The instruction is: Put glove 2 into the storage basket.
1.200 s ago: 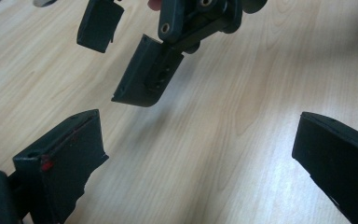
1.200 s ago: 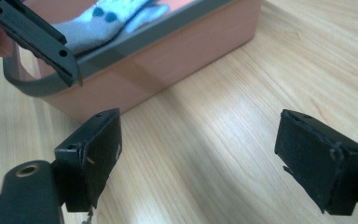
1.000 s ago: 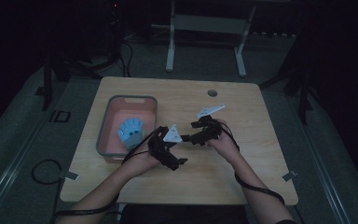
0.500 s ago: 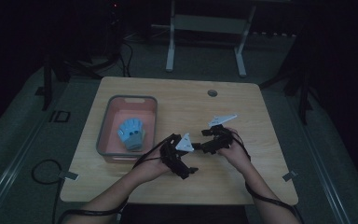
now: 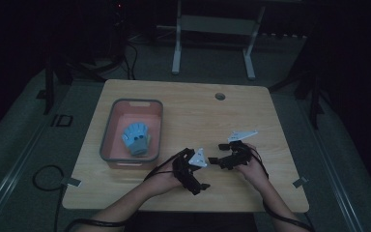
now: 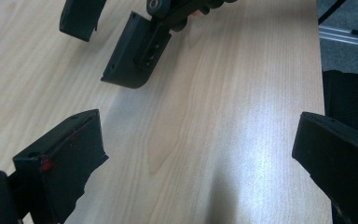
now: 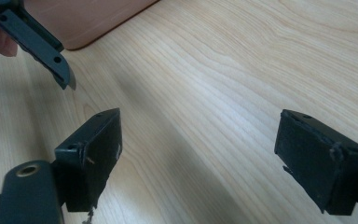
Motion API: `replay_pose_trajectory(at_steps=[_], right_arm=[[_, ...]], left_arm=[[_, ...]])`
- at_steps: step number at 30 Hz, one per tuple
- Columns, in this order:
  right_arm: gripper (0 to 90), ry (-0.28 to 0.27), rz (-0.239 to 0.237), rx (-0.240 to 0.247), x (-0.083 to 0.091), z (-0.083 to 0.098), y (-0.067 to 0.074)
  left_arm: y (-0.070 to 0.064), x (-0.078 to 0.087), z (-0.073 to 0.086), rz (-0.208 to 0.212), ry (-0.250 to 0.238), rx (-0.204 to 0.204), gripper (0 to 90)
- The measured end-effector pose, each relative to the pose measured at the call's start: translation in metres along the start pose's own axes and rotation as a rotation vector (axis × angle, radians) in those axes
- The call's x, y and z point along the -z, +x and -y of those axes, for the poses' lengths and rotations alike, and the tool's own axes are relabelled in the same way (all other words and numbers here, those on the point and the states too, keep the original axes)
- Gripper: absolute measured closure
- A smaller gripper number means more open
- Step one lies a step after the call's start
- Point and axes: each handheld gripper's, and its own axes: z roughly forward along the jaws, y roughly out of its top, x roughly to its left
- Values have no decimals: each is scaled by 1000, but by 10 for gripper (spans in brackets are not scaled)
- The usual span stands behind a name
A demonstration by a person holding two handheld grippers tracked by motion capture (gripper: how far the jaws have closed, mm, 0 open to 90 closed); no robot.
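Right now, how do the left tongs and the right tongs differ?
The left tongs sit nearer the pink bin that holds the blue glove; the right tongs sit farther from it, toward the table's right side. In the high view, the left tongs' grey plate looks smaller, the right's longer. Both are open, hold nothing, and hover over bare wood near the front edge.

Through the left gripper view I see my left gripper [image 6: 200,154] with its two black jaws spread wide over bare wood, nothing between them. The right gripper [image 6: 121,42] hangs near the table's [image 6: 223,93] far part (its jaws parted too), just above the surface. The table's right edge runs close beside my right-hand jaw.
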Motion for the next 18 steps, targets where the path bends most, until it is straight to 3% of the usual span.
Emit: replay_pose_trajectory(at_steps=[8, 13, 18], right_arm=[[151, 5, 16, -6, 4, 18, -4], [151, 3, 22, -4, 5, 27, -4], [148, 19, 33, -3, 3, 37, -3]], left_arm=[[-5, -14, 5, 30, -3, 3, 25], [-7, -19, 8, 29, 14, -31, 25], [-10, -25, 13, 48, 18, -24, 25]])
